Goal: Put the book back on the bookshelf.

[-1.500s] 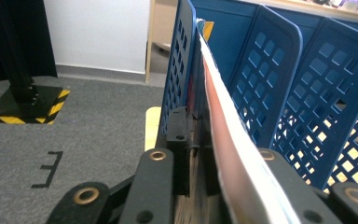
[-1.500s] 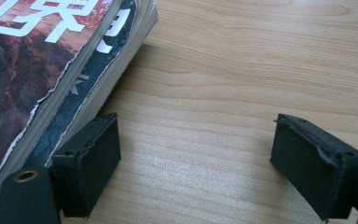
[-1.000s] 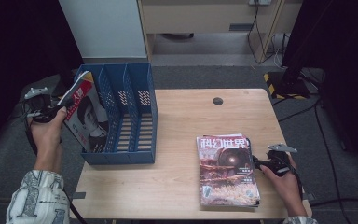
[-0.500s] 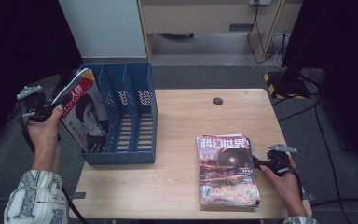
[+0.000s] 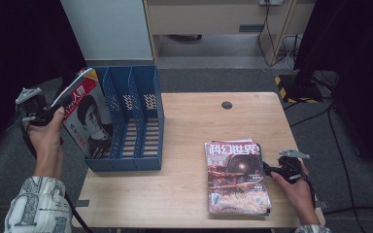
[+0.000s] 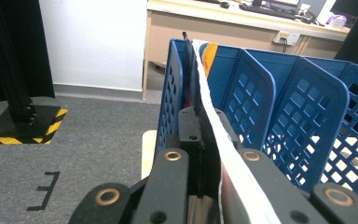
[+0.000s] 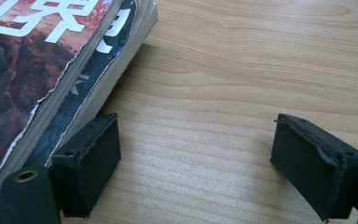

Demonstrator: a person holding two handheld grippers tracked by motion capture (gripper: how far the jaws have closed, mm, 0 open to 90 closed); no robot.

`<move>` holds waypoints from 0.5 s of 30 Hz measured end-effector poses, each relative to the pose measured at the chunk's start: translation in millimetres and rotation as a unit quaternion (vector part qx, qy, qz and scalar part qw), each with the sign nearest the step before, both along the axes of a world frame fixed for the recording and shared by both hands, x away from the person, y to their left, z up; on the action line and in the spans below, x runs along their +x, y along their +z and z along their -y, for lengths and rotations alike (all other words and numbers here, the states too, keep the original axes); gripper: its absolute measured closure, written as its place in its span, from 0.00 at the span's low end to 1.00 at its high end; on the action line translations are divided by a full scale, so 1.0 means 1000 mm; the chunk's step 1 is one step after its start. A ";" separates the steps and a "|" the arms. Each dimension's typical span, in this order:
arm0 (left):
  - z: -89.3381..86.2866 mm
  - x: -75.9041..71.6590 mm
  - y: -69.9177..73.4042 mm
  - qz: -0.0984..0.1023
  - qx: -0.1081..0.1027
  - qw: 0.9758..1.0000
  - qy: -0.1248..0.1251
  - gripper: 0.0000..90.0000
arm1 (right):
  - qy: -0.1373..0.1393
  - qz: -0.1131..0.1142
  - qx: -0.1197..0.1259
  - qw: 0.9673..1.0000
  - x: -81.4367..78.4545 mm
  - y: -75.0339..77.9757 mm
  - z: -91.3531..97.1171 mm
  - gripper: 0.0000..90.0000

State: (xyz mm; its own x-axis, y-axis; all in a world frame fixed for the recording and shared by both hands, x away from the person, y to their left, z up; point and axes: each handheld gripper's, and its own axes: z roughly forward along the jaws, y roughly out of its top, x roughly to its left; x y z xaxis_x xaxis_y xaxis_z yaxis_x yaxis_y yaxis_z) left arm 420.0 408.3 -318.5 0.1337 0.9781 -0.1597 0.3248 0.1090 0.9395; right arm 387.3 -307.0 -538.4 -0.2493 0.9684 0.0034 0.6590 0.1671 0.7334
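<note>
My left gripper (image 5: pixel 58 110) is shut on the top edge of a magazine with a portrait cover (image 5: pixel 86 119). The magazine leans at the leftmost slot of the blue file rack (image 5: pixel 145 99), with its lower end down by the rack's base. In the left gripper view the jaws (image 6: pixel 205 123) pinch the magazine's white page edge (image 6: pixel 226 158) beside the rack's dividers (image 6: pixel 303 107). A stack of magazines (image 5: pixel 235 177) lies flat at the table's front right. My right gripper (image 5: pixel 268 170) stands open just right of it. One of its pads (image 7: pixel 91 161) sits close by the stack's spine (image 7: pixel 98 88).
The wooden table (image 5: pixel 189 121) has a small black round cap (image 5: pixel 227 105) near its far edge. A yellow-and-black striped stand base (image 5: pixel 294 85) sits on the floor at the right. Another striped base (image 6: pixel 23 126) is on the grey carpet left of the rack.
The magazine in my left gripper has turned so more of its portrait cover faces up, and its lower end has come closer to the rack. The right gripper has kept still.
</note>
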 end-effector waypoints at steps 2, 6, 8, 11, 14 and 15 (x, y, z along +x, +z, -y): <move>0.000 0.001 0.000 0.004 -0.001 1.000 0.002 0.96 | 0.000 0.000 0.000 1.000 0.000 0.000 0.000 0.17; 0.002 0.003 0.000 0.011 -0.006 1.000 0.002 0.96 | -0.001 -0.001 0.001 1.000 0.000 0.000 0.000 0.17; 0.004 0.004 0.000 0.012 -0.007 1.000 -0.001 0.96 | 0.000 0.000 0.000 1.000 0.000 0.000 0.000 0.17; 0.006 0.005 -0.001 0.013 -0.008 1.000 -0.003 0.96 | -0.001 -0.001 0.001 1.000 0.000 0.000 0.000 0.17; 0.008 0.006 -0.001 0.016 -0.009 1.000 -0.005 0.96 | -0.001 -0.001 0.001 1.000 0.000 0.000 0.000 0.17; 0.010 0.007 -0.001 0.022 -0.007 1.000 -0.005 0.96 | 0.000 0.000 0.000 1.000 0.000 0.000 0.000 0.17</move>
